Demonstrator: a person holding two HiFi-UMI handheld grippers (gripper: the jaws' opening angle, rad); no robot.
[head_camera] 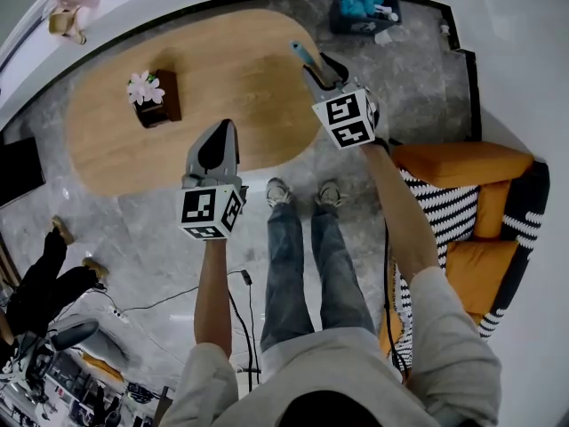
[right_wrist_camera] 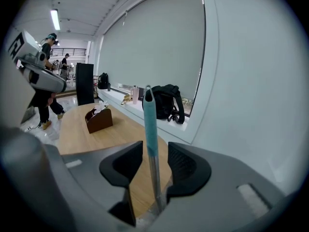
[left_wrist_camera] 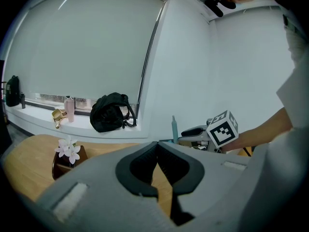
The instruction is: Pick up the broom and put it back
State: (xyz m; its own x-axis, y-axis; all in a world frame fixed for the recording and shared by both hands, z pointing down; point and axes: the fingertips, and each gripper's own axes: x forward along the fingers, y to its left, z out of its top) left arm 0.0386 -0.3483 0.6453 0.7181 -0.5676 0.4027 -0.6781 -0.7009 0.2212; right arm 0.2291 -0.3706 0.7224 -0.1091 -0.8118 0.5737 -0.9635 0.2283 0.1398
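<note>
The broom handle (head_camera: 300,53) is a thin metal pole with a teal grip, standing upright by the oval wooden table's (head_camera: 240,52) right end. In the right gripper view the broom handle (right_wrist_camera: 151,129) rises between the two pads of my right gripper (right_wrist_camera: 154,149), with a gap on either side, so the jaws are open around it. The broom's head is hidden. My right gripper (head_camera: 324,71) is at the table's right edge. Over the table's near edge, my left gripper (head_camera: 220,132) is shut and empty; its tips meet in the left gripper view (left_wrist_camera: 157,144), which also shows the broom handle (left_wrist_camera: 174,128).
A brown box with white flowers (head_camera: 153,96) stands on the table. A blue bin (head_camera: 364,7) sits by the far wall, an orange and striped sofa (head_camera: 471,194) at the right. A black backpack (left_wrist_camera: 112,112) lies on the window ledge. Another person (head_camera: 44,283) stands at the left.
</note>
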